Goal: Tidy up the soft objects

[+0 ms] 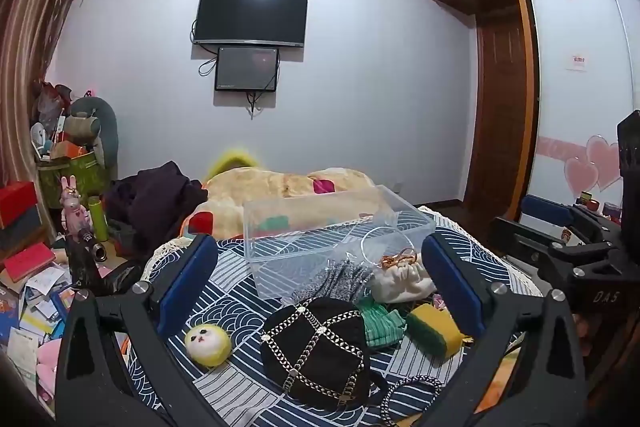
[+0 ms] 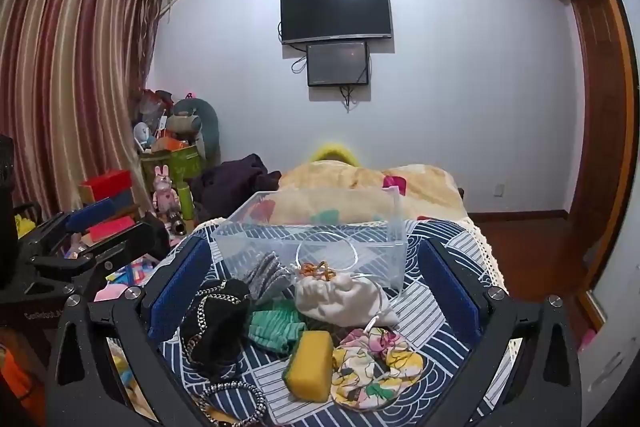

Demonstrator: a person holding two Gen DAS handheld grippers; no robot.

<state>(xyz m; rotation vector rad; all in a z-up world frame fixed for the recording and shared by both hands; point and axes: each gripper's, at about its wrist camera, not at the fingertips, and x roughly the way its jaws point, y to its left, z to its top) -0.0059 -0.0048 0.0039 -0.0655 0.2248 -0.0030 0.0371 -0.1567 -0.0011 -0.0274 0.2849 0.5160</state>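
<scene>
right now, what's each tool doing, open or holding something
Left tool: open, holding nothing, above the black cap.
Right tool: open, holding nothing, above the yellow sponge.

Dim, cool indoor light, faint glare on the television (image 1: 251, 15), strong fisheye bending, dark vignetted corners.

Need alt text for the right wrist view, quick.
Open right gripper hovers over soft items on a blue patterned cloth: yellow sponge, floral scrunchie, green cloth, white pouch and black chain-trimmed hat. A clear plastic bin sits just beyond them, apparently empty.
</scene>
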